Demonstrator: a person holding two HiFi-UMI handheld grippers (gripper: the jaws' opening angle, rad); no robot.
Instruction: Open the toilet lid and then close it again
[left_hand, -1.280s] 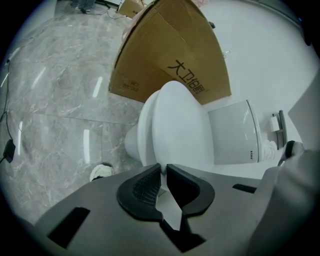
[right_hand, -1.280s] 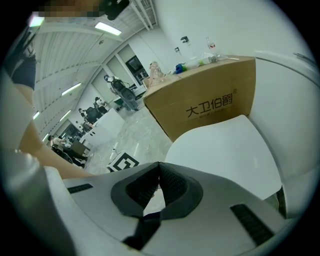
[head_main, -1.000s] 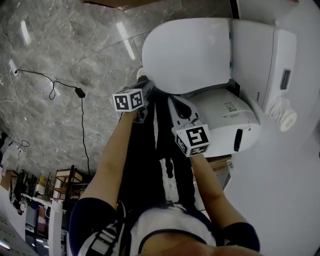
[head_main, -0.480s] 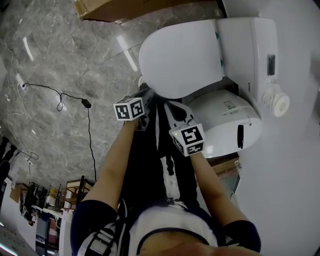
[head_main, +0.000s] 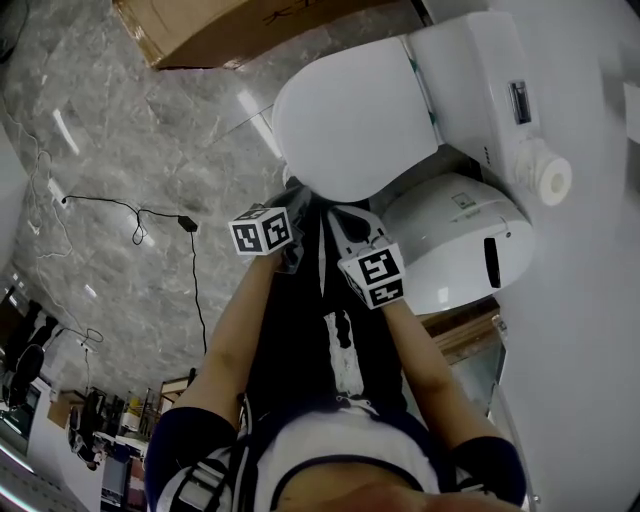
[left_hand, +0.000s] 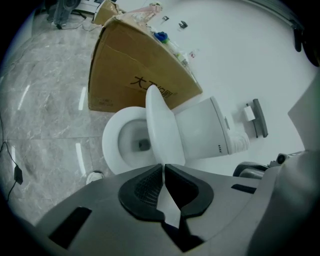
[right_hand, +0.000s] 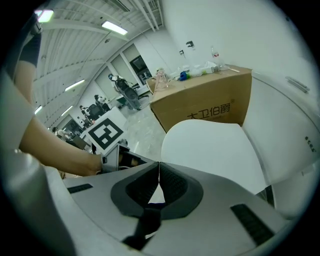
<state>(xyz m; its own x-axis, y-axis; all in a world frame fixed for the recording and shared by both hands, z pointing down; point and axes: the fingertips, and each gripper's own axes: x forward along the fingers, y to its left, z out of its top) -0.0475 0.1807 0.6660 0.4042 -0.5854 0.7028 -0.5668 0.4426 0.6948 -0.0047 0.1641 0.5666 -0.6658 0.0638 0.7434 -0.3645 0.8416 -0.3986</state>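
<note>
Toilet lid (head_main: 355, 115): raised off the bowl and tilted up toward the cistern (head_main: 480, 80); from my head view I see only its broad white face.
Left gripper (left_hand: 163, 167): its jaws have just been closing, and I see them pinched on the lid's front rim, with a thin strip of white between the pads.
Left gripper view only: the lid appears edge-on, and beside it the open toilet bowl (left_hand: 125, 142), which the head view hides under the lid.
Right gripper (right_hand: 159, 167): jaws pressed together with nothing between them, just short of the lid's wide face.
Right gripper view only: the left gripper's marker cube (right_hand: 106, 134) and the forearm behind it.
Cardboard box (head_main: 230, 25): on the marble floor (head_main: 120, 130) behind the toilet; its printed side shows only in the gripper views.
</note>
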